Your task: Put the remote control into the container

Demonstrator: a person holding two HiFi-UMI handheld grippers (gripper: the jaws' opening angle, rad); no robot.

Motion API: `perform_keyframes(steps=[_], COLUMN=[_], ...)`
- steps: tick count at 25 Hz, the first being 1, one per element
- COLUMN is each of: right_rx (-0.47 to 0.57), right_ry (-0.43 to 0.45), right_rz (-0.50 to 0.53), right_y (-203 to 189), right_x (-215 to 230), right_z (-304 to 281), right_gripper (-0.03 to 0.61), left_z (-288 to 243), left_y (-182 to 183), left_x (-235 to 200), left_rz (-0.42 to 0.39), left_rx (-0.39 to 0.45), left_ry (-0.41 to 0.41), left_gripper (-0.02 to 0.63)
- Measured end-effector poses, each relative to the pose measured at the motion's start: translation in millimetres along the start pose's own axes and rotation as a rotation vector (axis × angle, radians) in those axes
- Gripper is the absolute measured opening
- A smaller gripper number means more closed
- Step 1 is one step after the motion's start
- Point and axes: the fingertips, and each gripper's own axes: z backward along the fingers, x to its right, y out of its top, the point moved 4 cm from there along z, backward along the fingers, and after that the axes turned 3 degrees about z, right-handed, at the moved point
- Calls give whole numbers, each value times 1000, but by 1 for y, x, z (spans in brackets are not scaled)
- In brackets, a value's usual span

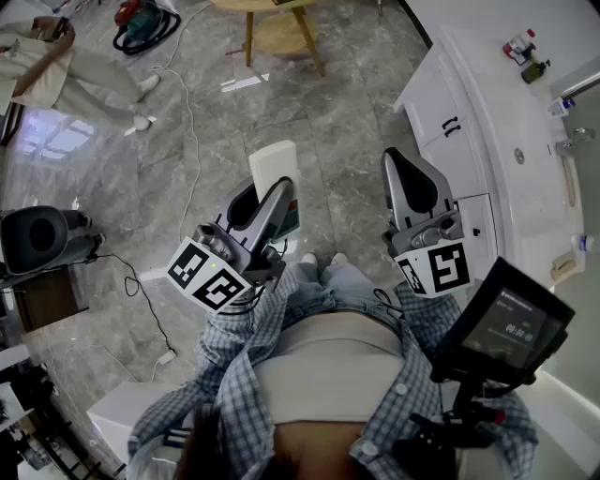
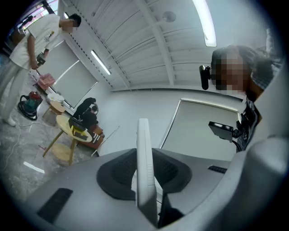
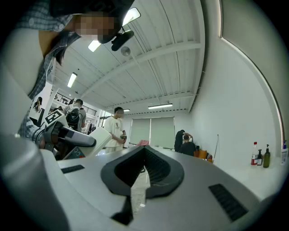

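Observation:
The white remote control (image 1: 274, 169) is held in my left gripper (image 1: 267, 202), which is shut on its lower end, and the remote sticks out past the jaws. In the left gripper view the remote (image 2: 143, 140) shows edge-on, clamped between the dark pads of that gripper (image 2: 144, 155). My right gripper (image 1: 401, 167) is raised beside it at chest height, shut with nothing in it; its jaws (image 3: 145, 152) meet in the right gripper view. That view also shows the left gripper (image 3: 67, 135) with the remote (image 3: 101, 139). I cannot make out any container.
A white counter (image 1: 497, 159) with a sink and bottles (image 1: 525, 52) runs along the right. A wooden stool (image 1: 277, 28), floor cables (image 1: 187, 122) and a black device (image 1: 37, 234) lie ahead and left. A person in white (image 1: 84, 66) stands far left. A small screen (image 1: 506, 323) hangs at my right.

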Motion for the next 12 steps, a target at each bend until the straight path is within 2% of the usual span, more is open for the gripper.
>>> perform_keyframes(steps=[12], right_rx=[13], right_ry=[-14], right_rz=[-7], right_y=[0], right_x=[13], right_z=[4], right_gripper=[6], left_z=[-11], left_y=[-3], left_x=[2], left_rz=[-15], left_rx=[-7], left_ry=[3], left_gripper=[98])
